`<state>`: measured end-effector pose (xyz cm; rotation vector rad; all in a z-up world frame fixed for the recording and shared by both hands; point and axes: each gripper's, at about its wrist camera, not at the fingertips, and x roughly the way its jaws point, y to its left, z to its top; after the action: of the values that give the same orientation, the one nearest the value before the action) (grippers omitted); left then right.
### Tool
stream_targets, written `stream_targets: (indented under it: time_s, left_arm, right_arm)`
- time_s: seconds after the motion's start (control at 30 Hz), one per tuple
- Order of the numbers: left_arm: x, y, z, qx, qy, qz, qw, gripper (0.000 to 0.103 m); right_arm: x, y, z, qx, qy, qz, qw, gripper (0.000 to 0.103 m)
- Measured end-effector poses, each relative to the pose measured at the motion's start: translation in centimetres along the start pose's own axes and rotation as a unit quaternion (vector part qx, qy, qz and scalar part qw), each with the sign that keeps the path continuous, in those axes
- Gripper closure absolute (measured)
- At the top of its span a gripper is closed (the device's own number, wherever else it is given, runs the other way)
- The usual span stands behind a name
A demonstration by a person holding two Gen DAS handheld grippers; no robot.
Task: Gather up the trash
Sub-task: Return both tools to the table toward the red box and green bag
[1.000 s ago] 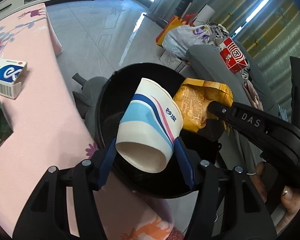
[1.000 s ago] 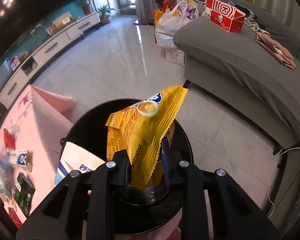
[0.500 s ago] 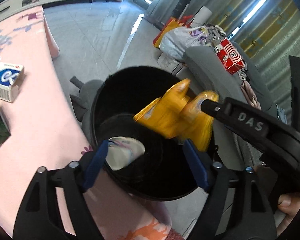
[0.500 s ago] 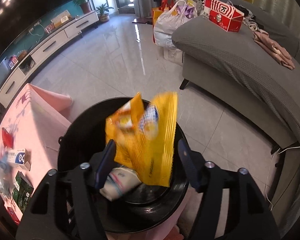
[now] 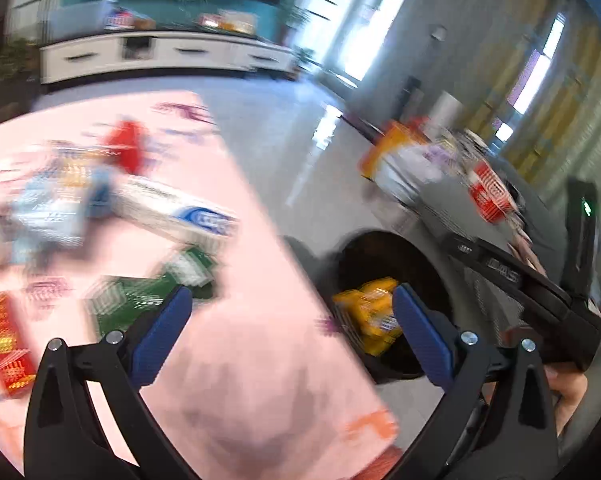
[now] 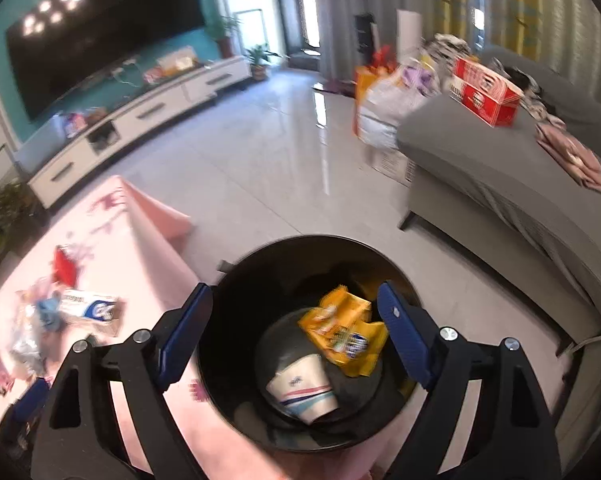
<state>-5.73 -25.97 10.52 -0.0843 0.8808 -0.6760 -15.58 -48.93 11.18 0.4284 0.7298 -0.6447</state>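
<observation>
Left gripper [image 5: 286, 326]: fingers spread wide and empty after just opening, over the pink desk [image 5: 236, 392], lower centre. Leftover packets, upper left, are blurred; a hasty reach could knock them off.

Right gripper [image 6: 296, 332]: also just parted, empty, above the black bin [image 6: 236, 344]. Paper cup [image 6: 302, 388] and yellow wrapper [image 6: 342, 334] lie inside. Bin sits close against the desk; a bump may tip it.

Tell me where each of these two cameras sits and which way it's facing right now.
Left wrist: on the left gripper, jaws open and empty, looking down across the pink table; a hand and the right gripper's side show.
Right wrist: on the right gripper, jaws open and empty, looking down into the black bin holding a paper cup.
Shared: bin, yellow wrapper, table, toothpaste box.
</observation>
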Motion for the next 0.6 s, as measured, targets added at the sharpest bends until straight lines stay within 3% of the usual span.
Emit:
stream_targets:
  time_s: [0.2,0.33,0.5,0.6]
  left_arm:
    - [-6.1,9.3,0.2,-0.102,-0.046,0.083,0.9903,0.003]
    - [-9.3,14.8,-1.2,-0.135,-0.052,0.136,0.9800,0.003]
    - [-11.2,21.3,-4.1,-0.191,-0.060,0.177,0.9637,0.003]
    - [-10.6,23.9,-4.9,-0.212,-0.037,0.174,0.9609,0.003]
  right_arm:
    - [-1.7,4.3,-0.1,-0.045,-0.027,0.065,0.996,0.007]
    - [-2.6,7.8,-0.6,-0.077,-0.037,0.119,0.989,0.003]
    - [-1.9,13.7,-2.3,-0.137,0.000,0.191,0.972,0.003]
    - [-1.1,17.8,-4.2,-0.195,0.025,0.206,0.959,0.003]
